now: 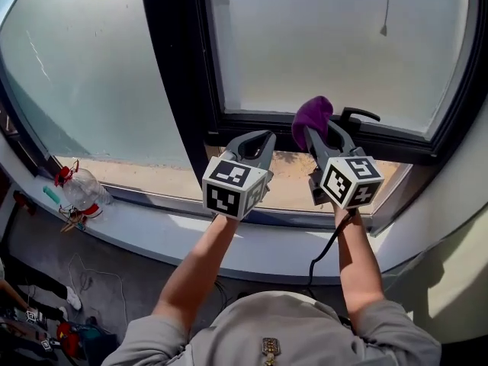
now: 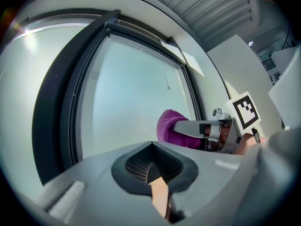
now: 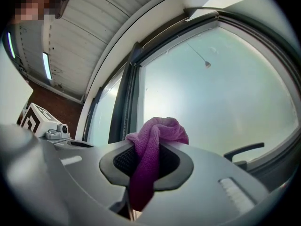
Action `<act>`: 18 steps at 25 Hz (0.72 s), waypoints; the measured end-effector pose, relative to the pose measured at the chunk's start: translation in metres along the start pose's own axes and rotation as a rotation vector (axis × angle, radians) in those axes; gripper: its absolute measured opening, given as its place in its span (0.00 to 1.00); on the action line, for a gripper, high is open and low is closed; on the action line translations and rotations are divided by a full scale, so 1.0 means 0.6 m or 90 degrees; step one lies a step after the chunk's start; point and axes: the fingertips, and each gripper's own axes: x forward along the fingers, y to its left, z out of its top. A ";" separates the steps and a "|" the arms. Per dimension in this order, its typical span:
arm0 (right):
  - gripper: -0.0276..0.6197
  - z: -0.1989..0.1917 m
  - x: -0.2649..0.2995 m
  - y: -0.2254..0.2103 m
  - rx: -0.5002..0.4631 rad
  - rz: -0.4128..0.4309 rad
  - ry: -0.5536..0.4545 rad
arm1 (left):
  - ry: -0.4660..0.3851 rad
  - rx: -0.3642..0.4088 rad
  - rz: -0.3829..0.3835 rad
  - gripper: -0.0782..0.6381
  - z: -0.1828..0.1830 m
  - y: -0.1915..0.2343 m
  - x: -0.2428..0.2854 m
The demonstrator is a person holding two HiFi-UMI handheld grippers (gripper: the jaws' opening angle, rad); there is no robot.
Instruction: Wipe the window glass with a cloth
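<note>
right gripper point(image 3: 146, 160) is clamped down on the purple cloth point(image 3: 159, 130). in its own view the jaws are pinched tight on it: a strip of cloth runs down through the black pads and a bunched wad sticks out past the tips. from the head view the wad sits just in front of the bottom edge of the window glass point(image 1: 343, 36), right above the dark lower frame point(image 1: 252, 120) and just left of the black window handle point(image 1: 358, 115). can't tell if the cloth is actually touching the pane or only close to it.

left gripper point(image 2: 151, 164) has its jaws closed together with nothing between them, the pads meeting along a seam in the middle. it's held beside the right one, a bit lower, and points at the frame post between the two panes. it isn't touching the cloth, the glass or the frame as far as i can see.

both are held up over the pale window sill point(image 1: 229, 239). off to the left on that sill there's a crumpled clear plastic bottle point(image 1: 82, 191) with some red bits on it, well away from both grippers.
</note>
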 end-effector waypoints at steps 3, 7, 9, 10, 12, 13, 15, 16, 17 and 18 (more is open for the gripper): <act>0.18 -0.003 -0.043 -0.026 0.008 -0.026 0.001 | -0.006 0.005 -0.027 0.11 0.009 -0.047 0.016; 0.18 -0.003 -0.091 -0.054 0.012 -0.062 0.008 | -0.007 0.007 -0.055 0.11 0.010 -0.094 0.034; 0.18 -0.002 -0.109 -0.063 0.007 -0.074 0.012 | -0.002 0.008 -0.066 0.11 0.006 -0.111 0.040; 0.18 0.000 -0.117 -0.067 0.002 -0.079 0.014 | -0.001 0.008 -0.071 0.11 0.006 -0.119 0.042; 0.18 0.004 -0.132 -0.071 -0.010 -0.089 0.017 | -0.002 0.008 -0.078 0.11 0.010 -0.134 0.046; 0.18 0.007 -0.137 -0.073 -0.017 -0.092 0.019 | -0.004 0.008 -0.082 0.11 0.013 -0.141 0.047; 0.18 0.011 -0.146 -0.074 -0.026 -0.096 0.022 | -0.008 0.010 -0.087 0.11 0.019 -0.151 0.049; 0.18 0.012 -0.149 -0.074 -0.030 -0.097 0.022 | -0.010 0.012 -0.089 0.11 0.021 -0.156 0.049; 0.18 0.014 -0.152 -0.074 -0.032 -0.098 0.022 | -0.011 0.012 -0.090 0.11 0.022 -0.159 0.050; 0.18 0.015 -0.155 -0.074 -0.034 -0.099 0.022 | -0.012 0.012 -0.092 0.11 0.023 -0.162 0.050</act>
